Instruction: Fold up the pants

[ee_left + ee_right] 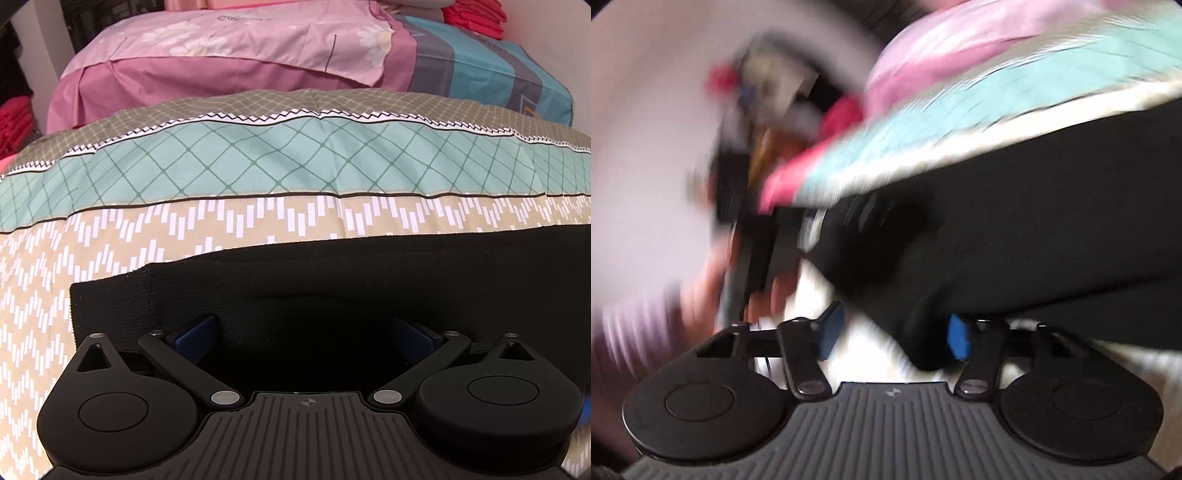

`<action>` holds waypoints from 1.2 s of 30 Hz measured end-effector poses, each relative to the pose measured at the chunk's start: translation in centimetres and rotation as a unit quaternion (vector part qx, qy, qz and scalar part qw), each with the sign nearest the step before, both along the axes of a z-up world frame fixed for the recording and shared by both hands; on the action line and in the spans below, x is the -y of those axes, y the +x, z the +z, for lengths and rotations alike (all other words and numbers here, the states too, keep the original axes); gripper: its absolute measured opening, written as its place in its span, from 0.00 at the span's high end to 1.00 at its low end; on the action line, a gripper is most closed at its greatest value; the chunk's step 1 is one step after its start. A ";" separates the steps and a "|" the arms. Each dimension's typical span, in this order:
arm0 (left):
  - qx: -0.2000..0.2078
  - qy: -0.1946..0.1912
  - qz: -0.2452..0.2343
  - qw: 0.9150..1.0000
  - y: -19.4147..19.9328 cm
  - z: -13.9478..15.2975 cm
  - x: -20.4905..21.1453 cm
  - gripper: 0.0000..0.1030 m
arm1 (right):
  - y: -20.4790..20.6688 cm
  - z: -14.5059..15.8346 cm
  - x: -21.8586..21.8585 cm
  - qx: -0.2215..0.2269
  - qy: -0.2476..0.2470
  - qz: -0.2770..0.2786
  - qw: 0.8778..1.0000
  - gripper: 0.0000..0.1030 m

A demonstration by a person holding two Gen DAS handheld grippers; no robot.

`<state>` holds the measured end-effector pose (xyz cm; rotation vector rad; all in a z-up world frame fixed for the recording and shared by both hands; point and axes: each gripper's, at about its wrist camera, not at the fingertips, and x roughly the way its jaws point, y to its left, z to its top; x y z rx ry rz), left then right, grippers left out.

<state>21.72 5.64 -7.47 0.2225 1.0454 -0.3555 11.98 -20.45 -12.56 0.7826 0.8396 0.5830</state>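
Black pants (332, 273) lie flat on the bed (110, 229), both hand-held grippers, left (306, 332) and right (892, 334), gaping wide over an edge, unclamped; next, pinch.

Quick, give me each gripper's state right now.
Left gripper: open, jaws wide over the black pants, not gripping.
Right gripper: open, pants edge between the jaws, not clamped.
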 end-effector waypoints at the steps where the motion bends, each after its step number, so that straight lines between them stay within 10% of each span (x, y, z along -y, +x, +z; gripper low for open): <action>1: 0.001 0.000 0.000 1.000 0.0 0.0 0.0 0.00 | 0.5 -0.6 0.7 -0.005 0.028 -0.026 0.999 0.41; 6: 0.002 -0.002 -0.005 1.000 -0.2 -0.1 -0.1 0.00 | 1.0 0.2 -4.0 -0.004 -0.006 0.146 0.989 0.29; 11: 0.004 0.003 -0.003 1.000 -0.2 -0.1 0.1 0.00 | 2.4 -1.7 1.5 -0.062 0.061 -0.008 0.996 0.52; 16: 0.008 0.012 -0.001 1.000 -0.3 -0.2 0.5 0.00 | -0.1 2.2 -2.4 0.014 -0.115 0.164 0.980 0.37; 24: 0.016 0.017 0.006 1.000 -0.6 -0.3 0.7 0.00 | -1.5 4.0 6.0 0.047 -0.128 -0.075 0.988 0.29; 28: 0.017 0.019 0.011 1.000 -0.6 -0.3 0.8 0.00 | -1.5 1.5 12.2 0.024 -0.118 -0.150 0.981 0.82; 36: 0.024 0.022 0.013 0.999 -0.7 -0.4 0.9 0.00 | -6.7 2.0 28.0 0.025 -0.086 -0.422 0.902 0.77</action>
